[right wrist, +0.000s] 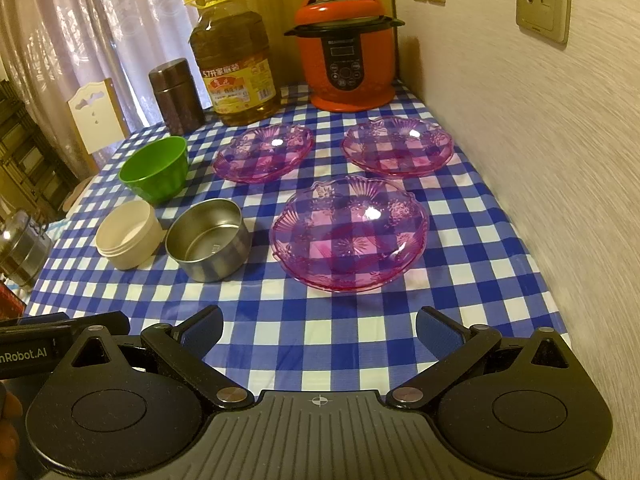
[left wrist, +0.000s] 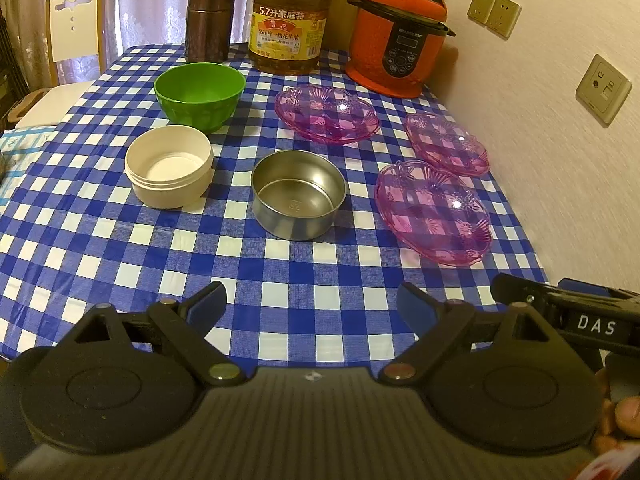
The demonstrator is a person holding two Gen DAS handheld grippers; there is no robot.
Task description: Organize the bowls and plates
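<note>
Three clear purple plates lie apart on the blue checked tablecloth: a near one (left wrist: 434, 212) (right wrist: 350, 234), a far right one (left wrist: 447, 143) (right wrist: 397, 146) and a far middle one (left wrist: 326, 113) (right wrist: 263, 152). Left of them stand a steel bowl (left wrist: 298, 194) (right wrist: 208, 238), a cream bowl (left wrist: 169, 166) (right wrist: 128, 234) and a green bowl (left wrist: 200, 94) (right wrist: 155, 169). My left gripper (left wrist: 312, 304) is open and empty above the table's near edge. My right gripper (right wrist: 320, 326) is open and empty, just short of the near purple plate.
At the back stand a red pressure cooker (left wrist: 398, 36) (right wrist: 346, 48), a large oil bottle (left wrist: 290, 20) (right wrist: 234, 60) and a brown canister (left wrist: 209, 22) (right wrist: 176, 94). A wall with sockets (left wrist: 604, 88) runs along the right. A chair (left wrist: 76, 24) stands far left.
</note>
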